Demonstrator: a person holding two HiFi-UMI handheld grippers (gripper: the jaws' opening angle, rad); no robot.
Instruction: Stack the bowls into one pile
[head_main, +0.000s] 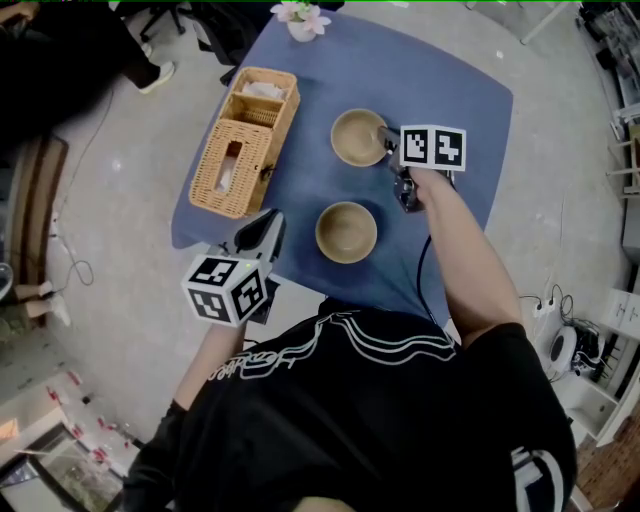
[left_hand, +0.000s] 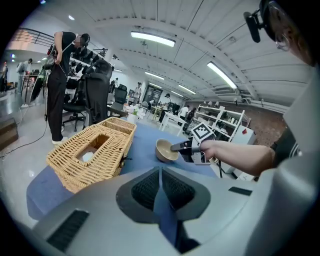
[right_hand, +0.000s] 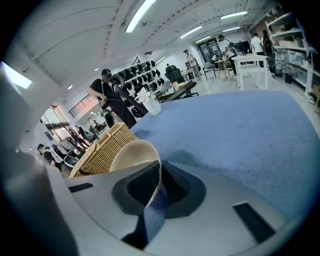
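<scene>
Two tan bowls sit on the blue tablecloth (head_main: 440, 70). The far bowl (head_main: 357, 137) (left_hand: 164, 149) (right_hand: 131, 156) has its right rim pinched between the pads of my right gripper (head_main: 388, 137) (right_hand: 156, 192), which is shut on it. The near bowl (head_main: 346, 232) stands free in front of the person. My left gripper (head_main: 266, 232) (left_hand: 160, 192) hovers over the table's front left corner, jaws shut with nothing between them, well left of the near bowl.
A wicker basket (head_main: 245, 140) (left_hand: 92, 150) (right_hand: 102, 147) lies at the table's left side. A white vase with flowers (head_main: 303, 20) stands at the far edge. People and office chairs are in the background; a power strip and cables (head_main: 545, 305) lie on the floor to the right.
</scene>
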